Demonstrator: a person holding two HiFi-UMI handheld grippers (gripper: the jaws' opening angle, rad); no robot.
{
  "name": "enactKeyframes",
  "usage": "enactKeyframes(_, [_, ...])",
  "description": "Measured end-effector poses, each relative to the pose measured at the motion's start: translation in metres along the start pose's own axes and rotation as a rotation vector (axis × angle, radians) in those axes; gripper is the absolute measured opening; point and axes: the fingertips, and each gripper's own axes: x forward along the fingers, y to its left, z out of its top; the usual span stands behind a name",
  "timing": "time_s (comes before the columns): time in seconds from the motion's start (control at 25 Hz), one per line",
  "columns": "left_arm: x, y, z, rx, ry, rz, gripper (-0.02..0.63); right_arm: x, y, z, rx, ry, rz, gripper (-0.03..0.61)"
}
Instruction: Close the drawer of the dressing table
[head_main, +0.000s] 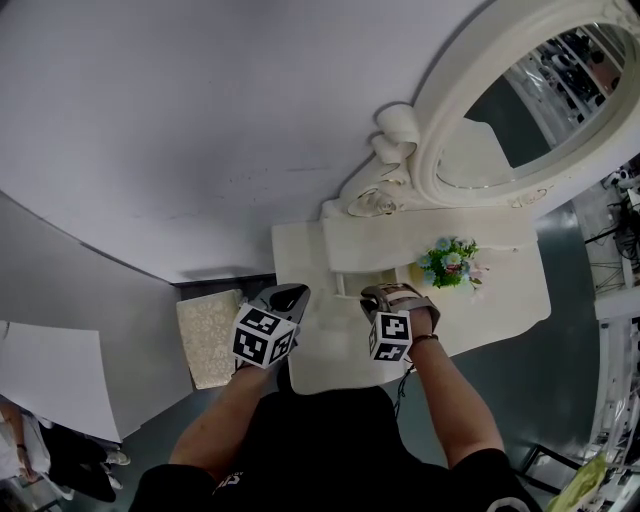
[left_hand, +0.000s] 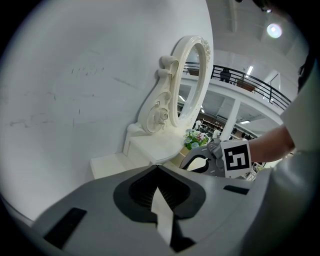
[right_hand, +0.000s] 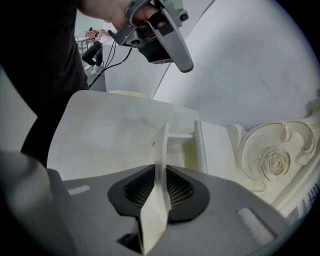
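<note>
A white dressing table (head_main: 500, 300) stands against the wall under an oval mirror (head_main: 540, 90). A small drawer (right_hand: 182, 152) in its raised top shelf is pulled out, showing a pale yellow inside. My right gripper (right_hand: 161, 172) points steeply down and is shut on the drawer's thin white front panel (right_hand: 161, 145), which stands edge-on between the pads. In the head view the right gripper (head_main: 385, 292) sits at the drawer's front. My left gripper (head_main: 290, 293) hovers to its left over the table top, jaws shut with nothing in them (left_hand: 157, 167).
A small bunch of artificial flowers (head_main: 450, 262) stands on the table to the right of the drawer. A cushioned stool (head_main: 207, 335) sits on the floor left of the table. The carved mirror base (right_hand: 272, 160) rises just behind the drawer.
</note>
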Motion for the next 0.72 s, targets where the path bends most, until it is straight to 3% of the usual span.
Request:
enactKeyframes(0.2, [0.002, 0.001, 0.001, -0.004, -0.001, 0.0, 0.005, -0.002, -0.01, 0.0, 0.076, -0.007, -0.058, 0.114])
enactKeyframes(0.32, [0.004, -0.001, 0.003, -0.003, -0.001, -0.008, 0.005, -0.013, -0.016, -0.002, 0.26, -0.055, -0.135, 0.141])
enactKeyframes(0.52, [0.008, -0.004, 0.004, -0.001, -0.001, -0.021, 0.005, -0.041, -0.018, -0.021, 0.555, -0.117, -0.303, 0.129])
enactKeyframes(0.72, [0.009, -0.005, 0.0, -0.003, 0.012, -0.028, 0.005, -0.037, 0.004, -0.033, 0.816, -0.165, -0.232, 0.115])
